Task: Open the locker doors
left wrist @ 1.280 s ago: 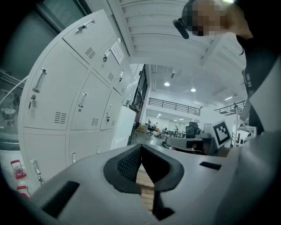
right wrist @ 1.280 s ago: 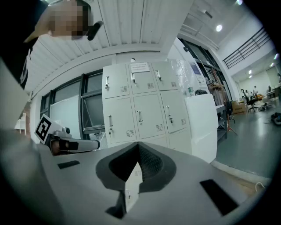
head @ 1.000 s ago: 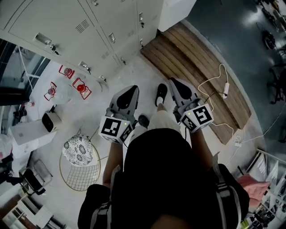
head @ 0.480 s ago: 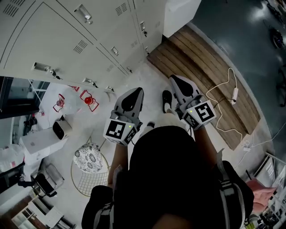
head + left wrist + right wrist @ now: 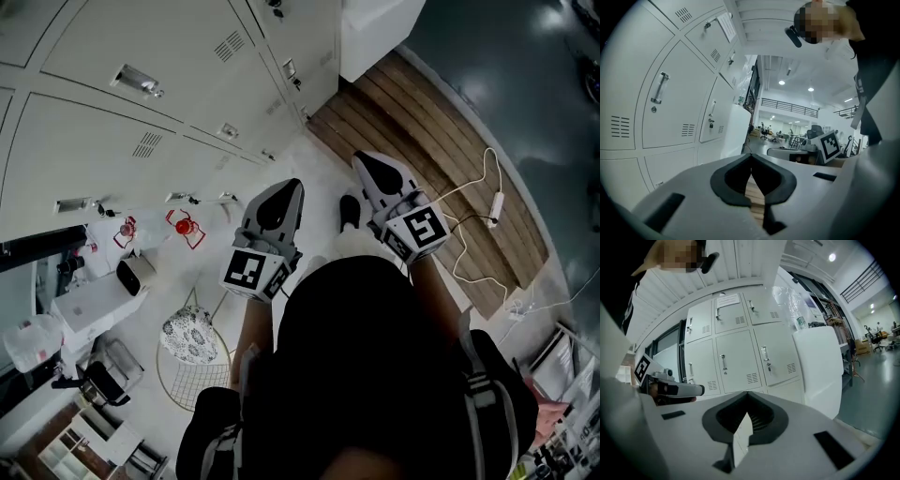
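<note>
Left tool and right tool both pressed together, nothing pinched, and both facing the closed locker doors. Bare floor lies between; wooden slat platform edges the right. Round wire basket, lower left, holds a patterned thing.

Locker doors white; bench brown, slatted; left tool, right tool grey, black-white marker cubes

Side by side, the left tongs and the right tongs point forward, jaws together and empty.
</note>
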A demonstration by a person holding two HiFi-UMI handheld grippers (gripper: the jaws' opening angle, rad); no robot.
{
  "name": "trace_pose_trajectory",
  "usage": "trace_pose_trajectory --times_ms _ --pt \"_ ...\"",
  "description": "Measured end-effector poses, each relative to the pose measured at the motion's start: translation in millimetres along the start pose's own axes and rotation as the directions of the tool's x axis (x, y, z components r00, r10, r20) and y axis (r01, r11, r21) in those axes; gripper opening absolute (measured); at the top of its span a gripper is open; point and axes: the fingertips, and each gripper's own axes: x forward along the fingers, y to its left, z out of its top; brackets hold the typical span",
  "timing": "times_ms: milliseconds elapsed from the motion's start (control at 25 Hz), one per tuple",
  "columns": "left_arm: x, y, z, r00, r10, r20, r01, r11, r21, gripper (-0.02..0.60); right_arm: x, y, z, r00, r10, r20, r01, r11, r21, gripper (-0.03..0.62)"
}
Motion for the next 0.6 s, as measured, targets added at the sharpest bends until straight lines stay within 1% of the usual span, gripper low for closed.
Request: trace_pose_trajectory --times_ms 120,320,480,600 --pt "27.0 8.9 0.7 1.0 0.02 -0.018 -0.02 1.0 -0.005 0.018 17.7 -27.2 -4.3 1.0 0.009 -0.025 -0.009 1.0 0.006 0.003" --pt "60.8 14.9 -1.8 0.997 0.054 -0.05 -0.054 0.998 -0.009 0.018 40.5 -59.8 -14.4 0.999 0.024 -0.045 -0.023 0.999 0.028 0.003" --pt "81.6 20.3 -5.5 0.995 0.076 -0.068 -0.078 0.997 -0.027 0.018 57.3 -78.7 -30.5 0.993 0.04 -0.11 -0.038 0.999 0.022 0.003" --pt "92.3 23.5 -9.7 0.992 0.085 -0.088 -0.089 0.995 -0.035 0.018 68.0 -88.2 -39.8 0.99 0.049 -0.133 -0.046 0.998 0.03 0.005"
